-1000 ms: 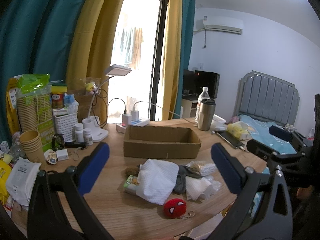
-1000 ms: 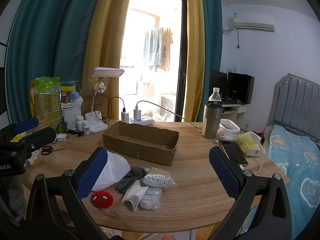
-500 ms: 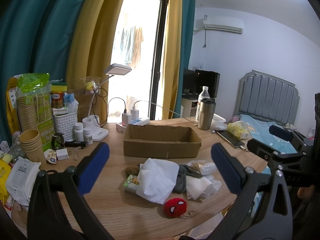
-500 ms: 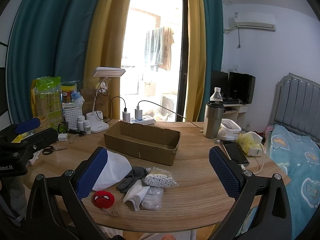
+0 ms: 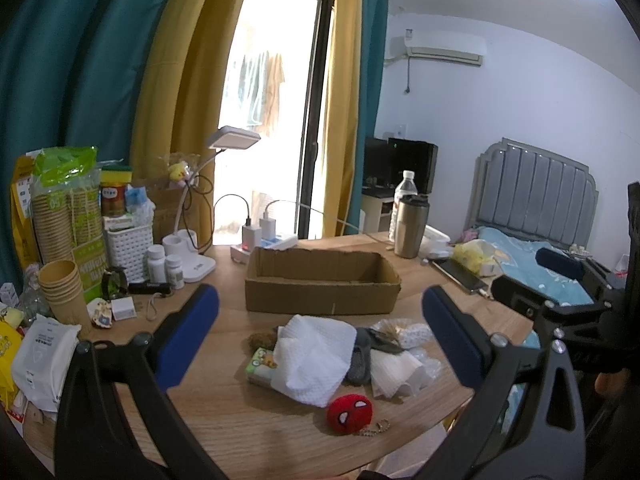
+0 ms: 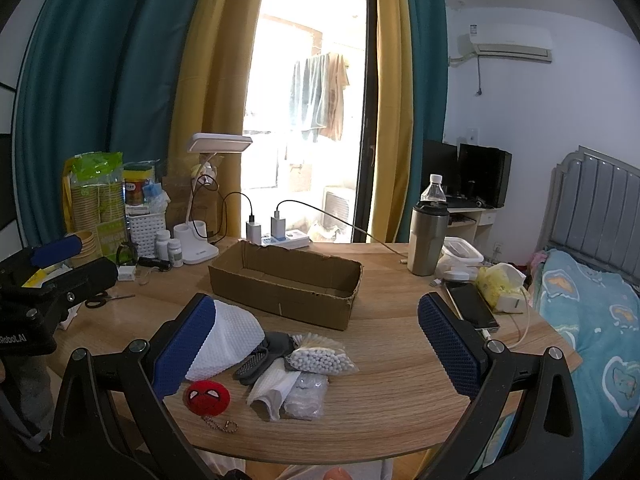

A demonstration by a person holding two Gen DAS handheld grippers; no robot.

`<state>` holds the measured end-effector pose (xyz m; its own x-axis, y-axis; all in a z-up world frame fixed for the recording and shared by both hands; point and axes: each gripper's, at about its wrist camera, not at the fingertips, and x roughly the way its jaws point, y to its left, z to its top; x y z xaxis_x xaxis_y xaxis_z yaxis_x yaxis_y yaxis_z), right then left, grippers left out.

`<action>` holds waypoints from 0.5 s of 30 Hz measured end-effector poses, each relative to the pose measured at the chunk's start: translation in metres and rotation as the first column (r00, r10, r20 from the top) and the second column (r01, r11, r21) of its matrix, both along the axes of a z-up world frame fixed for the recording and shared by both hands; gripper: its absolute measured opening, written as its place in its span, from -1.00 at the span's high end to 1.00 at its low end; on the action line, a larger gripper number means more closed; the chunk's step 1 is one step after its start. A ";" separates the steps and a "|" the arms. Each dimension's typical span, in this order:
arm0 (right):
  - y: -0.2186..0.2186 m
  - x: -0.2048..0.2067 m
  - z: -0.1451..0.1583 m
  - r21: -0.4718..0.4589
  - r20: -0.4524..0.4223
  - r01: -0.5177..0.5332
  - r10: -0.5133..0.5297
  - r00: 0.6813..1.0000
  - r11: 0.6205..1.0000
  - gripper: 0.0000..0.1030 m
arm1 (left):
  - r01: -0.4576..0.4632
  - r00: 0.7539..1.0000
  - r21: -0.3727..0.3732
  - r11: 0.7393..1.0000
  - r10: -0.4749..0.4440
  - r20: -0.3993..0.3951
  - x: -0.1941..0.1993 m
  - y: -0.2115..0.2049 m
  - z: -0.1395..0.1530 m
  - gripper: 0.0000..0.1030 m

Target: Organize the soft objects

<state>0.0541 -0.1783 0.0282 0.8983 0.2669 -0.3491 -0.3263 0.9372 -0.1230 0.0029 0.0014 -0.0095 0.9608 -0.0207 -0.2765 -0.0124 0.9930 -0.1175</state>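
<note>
Your left gripper (image 5: 320,334) hangs above the near edge of the round wooden table (image 5: 248,436) with its blue-padded fingers (image 5: 188,336) spread wide and nothing between them. Your right gripper (image 6: 316,346) is spread just as wide, empty too, and apart from everything on the table.

Closest to you lies the red round plush keychain with a spider face (image 6: 207,397), its bead chain trailing toward the edge. Just behind it sits the heap of soft things: a white waffle-textured cloth (image 5: 316,360) draped over a green tissue pack (image 5: 262,364), a dark grey sock (image 6: 264,354) tucked beside it, a folded white tissue (image 6: 272,390), and a clear bag of cotton swabs (image 6: 320,358) touching a second clear bag (image 6: 305,396).

Behind the heap stands the open brown cardboard box (image 5: 322,280), upright, with nothing visible inside.

Further back you have a steel tumbler (image 6: 427,240), a white desk lamp (image 5: 234,140) and a white power strip (image 6: 286,240).
</note>
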 end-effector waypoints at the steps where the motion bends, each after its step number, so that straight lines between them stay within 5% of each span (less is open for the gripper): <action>1: 0.000 0.000 0.000 0.000 0.000 0.000 0.000 1.000 1.000 -0.99 | 0.000 1.000 0.001 1.000 0.000 -0.002 0.001 0.000 -0.001 -0.99; 15: 0.002 0.028 -0.036 -0.004 -0.127 0.026 -0.026 0.991 1.000 -0.99 | 0.031 0.989 0.001 1.000 -0.030 -0.144 0.043 0.000 -0.046 -0.99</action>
